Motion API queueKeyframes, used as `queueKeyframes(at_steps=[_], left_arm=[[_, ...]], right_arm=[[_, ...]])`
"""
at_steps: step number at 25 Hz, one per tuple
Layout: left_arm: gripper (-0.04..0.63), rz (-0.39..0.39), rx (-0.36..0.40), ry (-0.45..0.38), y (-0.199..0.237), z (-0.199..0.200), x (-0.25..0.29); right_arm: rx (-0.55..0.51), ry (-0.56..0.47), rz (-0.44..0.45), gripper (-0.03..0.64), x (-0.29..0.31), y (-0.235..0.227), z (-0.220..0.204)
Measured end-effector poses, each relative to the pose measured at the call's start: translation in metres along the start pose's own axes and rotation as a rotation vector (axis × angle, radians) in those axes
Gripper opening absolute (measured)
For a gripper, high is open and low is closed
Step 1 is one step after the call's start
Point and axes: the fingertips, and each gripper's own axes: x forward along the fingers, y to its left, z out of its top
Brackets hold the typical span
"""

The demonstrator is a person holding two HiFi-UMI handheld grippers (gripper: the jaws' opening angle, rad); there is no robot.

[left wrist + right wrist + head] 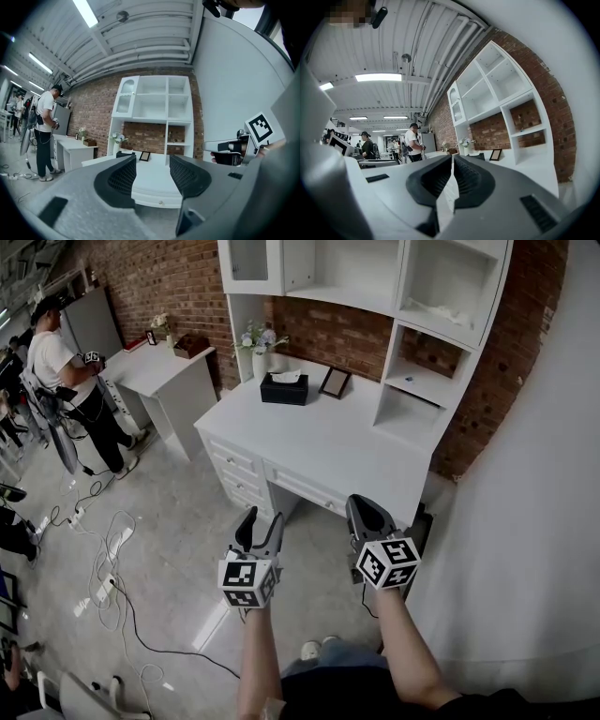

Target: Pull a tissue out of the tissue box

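A black tissue box (pixel 284 390) stands at the back of the white desk (pixel 328 451), with a white tissue (pixel 286 377) poking out of its top. Both grippers hang level in front of the desk, well short of the box. My left gripper (pixel 261 524) is open, and in the left gripper view (pixel 152 174) nothing lies between its jaws; the box (pixel 123 153) peeks past the left jaw. My right gripper (pixel 361 507) is shut and empty, its pads together in the right gripper view (pixel 452 160), where the box (pixel 478 156) shows far off.
On the desk, a picture frame (pixel 335 382) and a vase of flowers (pixel 260 345) flank the box. A white shelf unit (pixel 412 306) rises behind, and a white wall (pixel 525 521) is at the right. A person (pixel 66 371) stands by a second desk (pixel 159 367). Cables (pixel 103 563) lie on the floor.
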Motion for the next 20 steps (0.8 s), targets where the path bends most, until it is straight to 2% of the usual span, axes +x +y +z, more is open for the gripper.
queueKeyframes(at_steps=[10,20], left_arm=[[0.193,0.003,0.040,-0.037,0.012,0.021,0.002],[0.193,0.017,0.065,-0.068,0.038,0.037,0.031]], right_arm=[[0.006,-0.035,-0.008,-0.002,0.006,0.000,0.005],[0.000,-0.064,0.008,-0.002,0.047,-0.007,0.016]])
